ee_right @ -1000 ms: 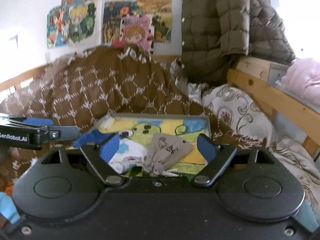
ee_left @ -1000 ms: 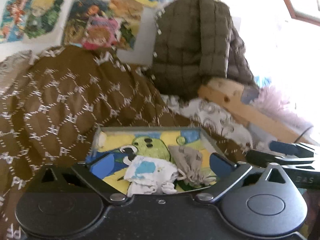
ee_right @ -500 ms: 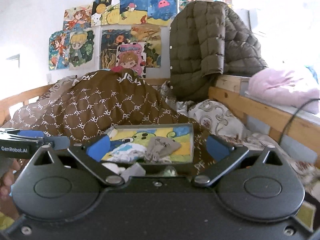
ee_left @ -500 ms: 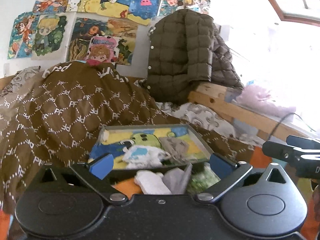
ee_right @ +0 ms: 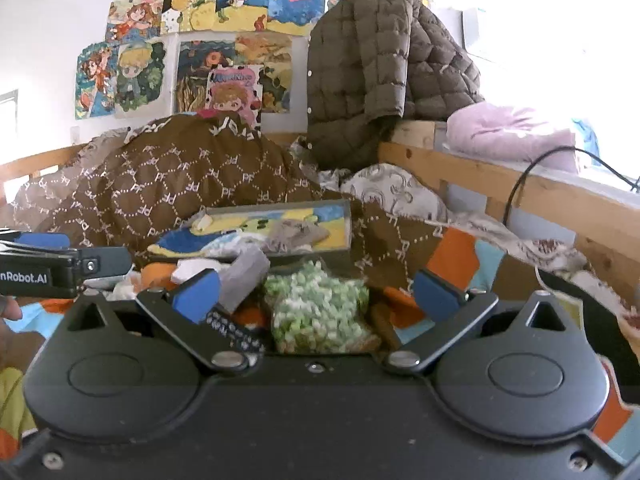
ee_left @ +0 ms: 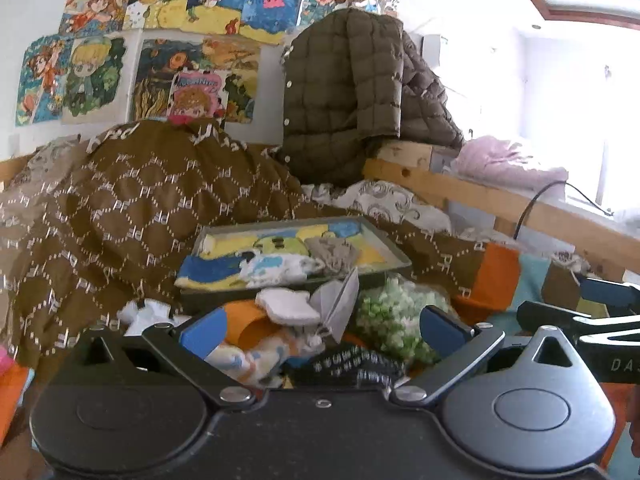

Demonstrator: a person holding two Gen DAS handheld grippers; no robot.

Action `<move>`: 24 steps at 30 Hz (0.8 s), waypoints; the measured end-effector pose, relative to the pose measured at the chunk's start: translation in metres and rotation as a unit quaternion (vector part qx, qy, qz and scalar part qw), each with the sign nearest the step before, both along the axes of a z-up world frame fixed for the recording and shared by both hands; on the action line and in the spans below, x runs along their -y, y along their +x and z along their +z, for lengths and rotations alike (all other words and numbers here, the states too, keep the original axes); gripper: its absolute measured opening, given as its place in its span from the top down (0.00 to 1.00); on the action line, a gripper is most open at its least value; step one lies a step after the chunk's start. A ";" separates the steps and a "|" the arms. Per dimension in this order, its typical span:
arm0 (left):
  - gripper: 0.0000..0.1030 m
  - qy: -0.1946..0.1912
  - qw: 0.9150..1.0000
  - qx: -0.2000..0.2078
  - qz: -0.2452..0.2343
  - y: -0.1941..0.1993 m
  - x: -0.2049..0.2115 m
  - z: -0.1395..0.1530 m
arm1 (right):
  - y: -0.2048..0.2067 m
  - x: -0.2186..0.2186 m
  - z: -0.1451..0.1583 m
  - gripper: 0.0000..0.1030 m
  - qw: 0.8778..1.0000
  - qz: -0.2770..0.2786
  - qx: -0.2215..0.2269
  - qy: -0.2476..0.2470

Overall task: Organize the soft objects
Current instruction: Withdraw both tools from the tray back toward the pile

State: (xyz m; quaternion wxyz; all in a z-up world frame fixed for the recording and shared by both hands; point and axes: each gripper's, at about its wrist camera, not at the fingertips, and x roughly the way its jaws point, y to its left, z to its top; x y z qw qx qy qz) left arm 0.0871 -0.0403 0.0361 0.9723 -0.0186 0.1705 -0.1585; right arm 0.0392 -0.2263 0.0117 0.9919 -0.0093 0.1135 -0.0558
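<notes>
Both spread wide, holding nothing: left gripper (ee_left: 322, 330) over what looks like socks (ee_left: 286, 306), right gripper (ee_right: 316, 294) over green pouch (ee_right: 318, 306)

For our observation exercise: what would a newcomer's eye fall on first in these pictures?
Probably the bright cartoon drawings on the back wall, above a brown quilt heaped on the bed. In front lies a tray with a colourful lining holding small cloths, and nearer the open tongs, a green-and-white fluffy bundle.

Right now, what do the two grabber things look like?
Both are black, with two round discs and silver screws. The left gripper and right gripper have jaws tipped with blue pads. White lettering marks their sides.
</notes>
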 end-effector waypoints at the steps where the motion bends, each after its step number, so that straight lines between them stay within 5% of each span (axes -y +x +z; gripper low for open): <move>1: 0.01 0.001 1.000 -0.006 0.001 -0.002 -0.001 -0.003 | -0.004 0.000 -0.003 0.01 1.000 -0.001 -0.003 0.000; 14: 0.01 0.018 0.996 -0.085 0.010 -0.009 -0.004 -0.036 | 0.001 -0.005 -0.045 0.01 0.997 -0.008 -0.064 0.038; 24: 0.01 0.037 0.994 -0.101 0.004 -0.013 -0.006 -0.046 | 0.007 -0.001 -0.061 0.01 0.994 -0.010 -0.093 0.048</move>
